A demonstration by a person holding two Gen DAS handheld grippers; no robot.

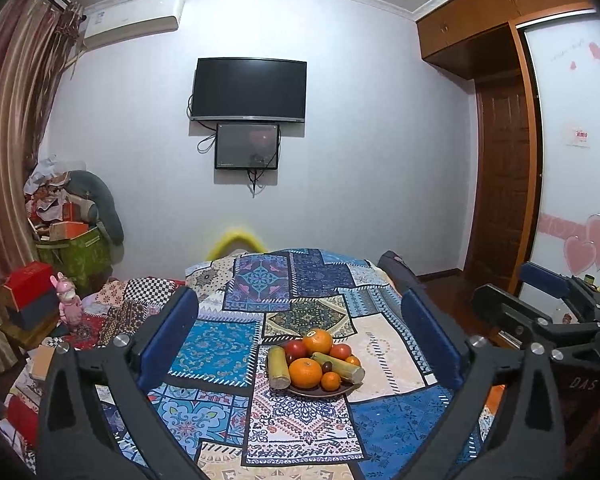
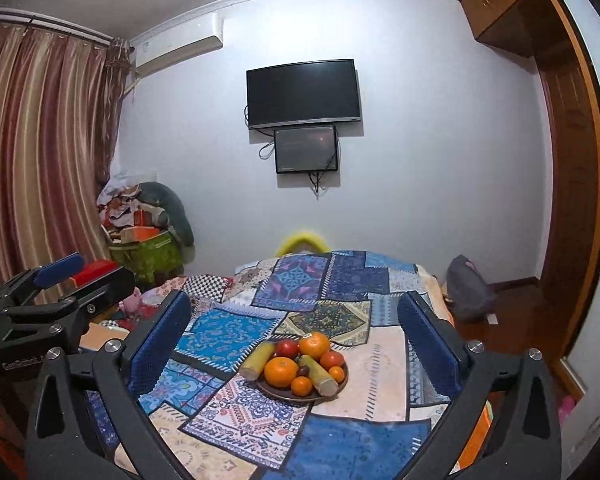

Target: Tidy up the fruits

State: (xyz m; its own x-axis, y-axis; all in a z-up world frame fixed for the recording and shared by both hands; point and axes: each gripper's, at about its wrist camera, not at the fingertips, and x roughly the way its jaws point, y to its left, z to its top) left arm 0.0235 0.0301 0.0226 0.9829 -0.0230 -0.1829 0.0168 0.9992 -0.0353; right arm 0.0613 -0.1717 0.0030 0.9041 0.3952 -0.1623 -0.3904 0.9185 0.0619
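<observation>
A dark plate (image 1: 320, 393) (image 2: 284, 395) of fruit sits on a patchwork cloth (image 1: 204, 348) (image 2: 364, 432). It holds large oranges (image 1: 305, 372) (image 2: 281, 371), small tangerines (image 1: 331, 381), red tomatoes (image 1: 296, 348) (image 2: 287, 347) and two yellow-green sugarcane pieces (image 1: 279, 367) (image 2: 318, 374). My left gripper (image 1: 300, 336) is open and empty, hovering before the plate. My right gripper (image 2: 296, 336) is open and empty too. Each gripper shows at the edge of the other's view: the right (image 1: 540, 304), the left (image 2: 60, 284).
A wall with two screens (image 1: 248, 90) stands behind the table. Boxes and a pink toy (image 1: 69, 300) clutter the left side. A wooden wardrobe (image 1: 500, 184) and door are on the right. A grey bag (image 2: 466, 288) lies on the floor.
</observation>
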